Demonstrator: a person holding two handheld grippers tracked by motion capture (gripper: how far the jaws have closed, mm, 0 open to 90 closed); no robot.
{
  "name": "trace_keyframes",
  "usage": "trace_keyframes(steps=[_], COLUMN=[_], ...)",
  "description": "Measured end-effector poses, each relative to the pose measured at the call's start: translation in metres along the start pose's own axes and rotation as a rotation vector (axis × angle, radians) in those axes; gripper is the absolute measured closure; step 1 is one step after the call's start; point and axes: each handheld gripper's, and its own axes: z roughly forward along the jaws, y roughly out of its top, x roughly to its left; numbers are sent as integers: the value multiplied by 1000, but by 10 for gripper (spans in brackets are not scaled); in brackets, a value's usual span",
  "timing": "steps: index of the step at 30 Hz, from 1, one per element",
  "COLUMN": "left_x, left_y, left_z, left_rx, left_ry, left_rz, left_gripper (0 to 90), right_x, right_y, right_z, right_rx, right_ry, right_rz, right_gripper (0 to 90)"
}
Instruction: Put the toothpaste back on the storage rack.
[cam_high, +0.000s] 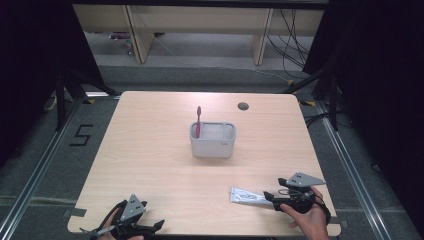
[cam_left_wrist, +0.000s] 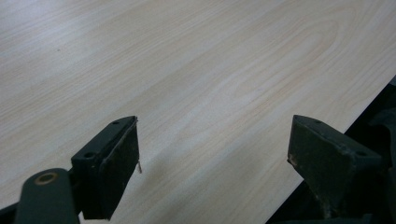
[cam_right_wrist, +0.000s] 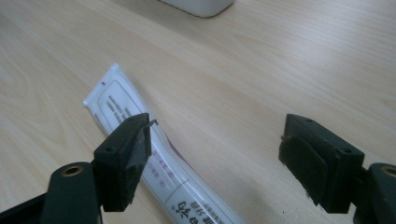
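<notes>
Left gripper (cam_left_wrist: 215, 149) jaws stand wide apart over the bare wooden table (cam_left_wrist: 196, 70), gripping nothing

The table (cam_high: 150, 150) is evenly lit from above; surroundings are left dark. Soft glare is noted on the wood, close jaws slightly blurred.

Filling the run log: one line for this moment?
left gripper: open, empty | right gripper: open, over white toothpaste tube | pink toothbrush: in grey plastic holder

I see a table (cam_high: 150, 150) of pale wood-grain laminate, smooth with a soft sheen. The holder (cam_high: 212, 145) on it looks like matt grey plastic, and the pink toothbrush (cam_high: 198, 120) in it plastic too. Near the table's front edge, the white tube (cam_right_wrist: 154, 158) is glossy, printed plastic.
</notes>
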Motion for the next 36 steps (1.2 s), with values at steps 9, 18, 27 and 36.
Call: trace_keyframes(steps=[9,18,27,36], left_x=[-2,-3,-2,0], left_y=[0,-1,-1,-2], left_z=[1,2,0,0], left_rx=[15,4,22,32], left_ry=[-8,-9,-14,-5], left_rz=[17,1,22,28], left_gripper=[159,159,159,159], right_x=[9,16,18,20], right_y=[18,20,22,27], right_z=[-9,-7,-3,9], right_rx=[74,185,270,391], right_ry=[55,106,108,121], right_rz=[-149,-278,-311,-377], right_gripper=[271,380,451,503])
